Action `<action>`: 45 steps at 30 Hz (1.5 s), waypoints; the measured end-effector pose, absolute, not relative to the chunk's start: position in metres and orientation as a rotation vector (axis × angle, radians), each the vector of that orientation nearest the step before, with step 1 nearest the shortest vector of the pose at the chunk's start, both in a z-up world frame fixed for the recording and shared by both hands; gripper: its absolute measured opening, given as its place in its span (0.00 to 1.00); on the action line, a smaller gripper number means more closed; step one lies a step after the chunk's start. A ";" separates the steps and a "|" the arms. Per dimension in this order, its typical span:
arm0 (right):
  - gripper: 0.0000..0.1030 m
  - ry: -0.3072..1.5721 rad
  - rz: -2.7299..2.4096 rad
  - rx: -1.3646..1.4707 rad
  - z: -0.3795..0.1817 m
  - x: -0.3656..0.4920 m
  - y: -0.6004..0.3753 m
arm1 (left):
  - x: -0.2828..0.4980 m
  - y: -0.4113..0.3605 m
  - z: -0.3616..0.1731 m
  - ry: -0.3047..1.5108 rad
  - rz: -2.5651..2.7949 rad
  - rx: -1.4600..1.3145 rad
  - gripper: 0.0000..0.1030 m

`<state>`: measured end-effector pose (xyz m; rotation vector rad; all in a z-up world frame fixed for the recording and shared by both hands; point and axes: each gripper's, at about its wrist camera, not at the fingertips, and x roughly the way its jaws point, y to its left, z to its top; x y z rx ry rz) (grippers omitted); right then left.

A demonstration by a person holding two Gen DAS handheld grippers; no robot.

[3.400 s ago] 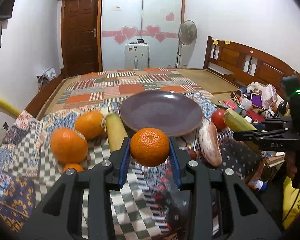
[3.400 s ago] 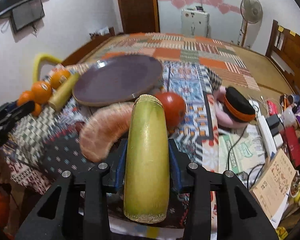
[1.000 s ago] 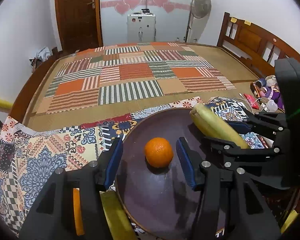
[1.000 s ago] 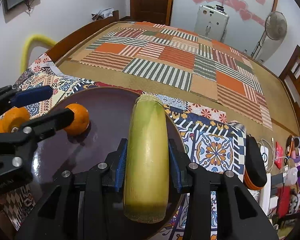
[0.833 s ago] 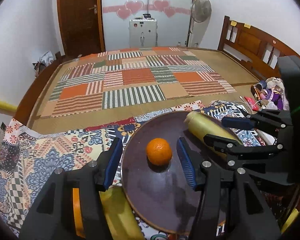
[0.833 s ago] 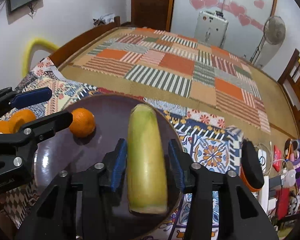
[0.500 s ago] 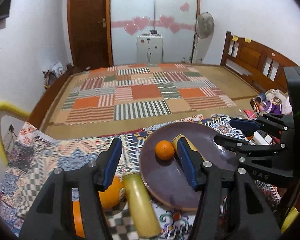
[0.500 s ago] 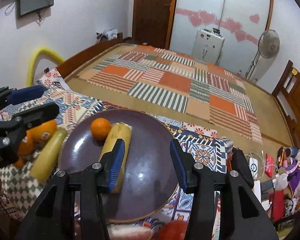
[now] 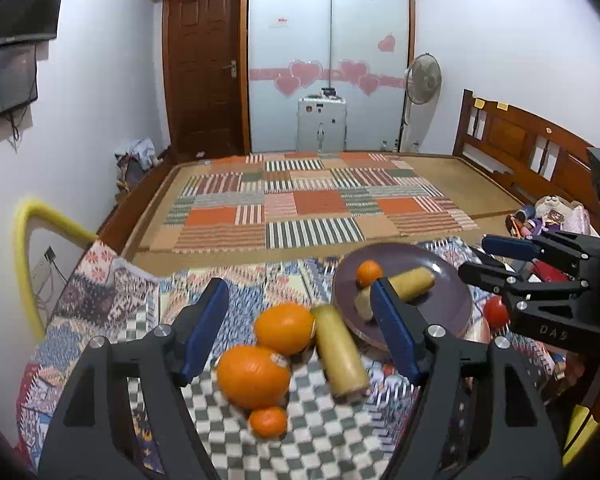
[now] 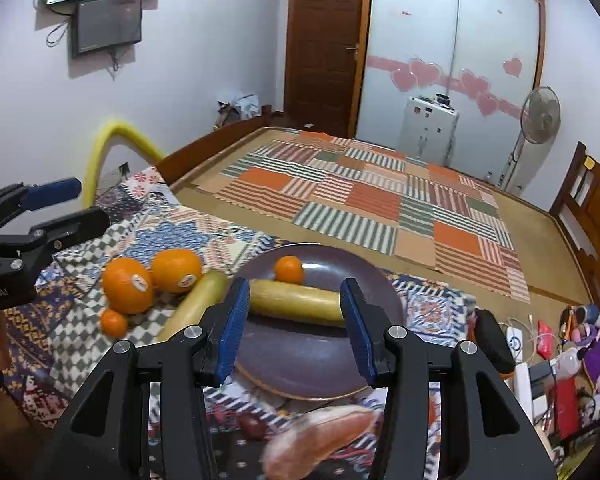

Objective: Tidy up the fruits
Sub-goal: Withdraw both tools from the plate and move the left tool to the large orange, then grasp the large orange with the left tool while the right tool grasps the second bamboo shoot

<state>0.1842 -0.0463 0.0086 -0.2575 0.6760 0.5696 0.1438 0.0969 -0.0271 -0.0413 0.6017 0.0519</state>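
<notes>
Nearby, loose oranges (image 9: 253,375) (two large), pomelo wedge (image 10: 320,442) before plate (image 10: 320,372)

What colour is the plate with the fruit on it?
The plate is dark purple with a thin brownish rim, seen best from the right wrist view.

The left black tongs with blue pads (image 9: 302,330) are hanging with their jaws spread wide, gripping nothing. The right black tongs with blue pads (image 10: 294,330) are likewise gaping and carrying nothing, both pairs pointing forward and slightly downward, side by side.
</notes>
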 end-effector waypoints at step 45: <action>0.44 0.765 0.667 -0.263 -0.078 0.151 0.016 | 0.152 0.140 -0.129 0.751 0.010 -0.071 0.64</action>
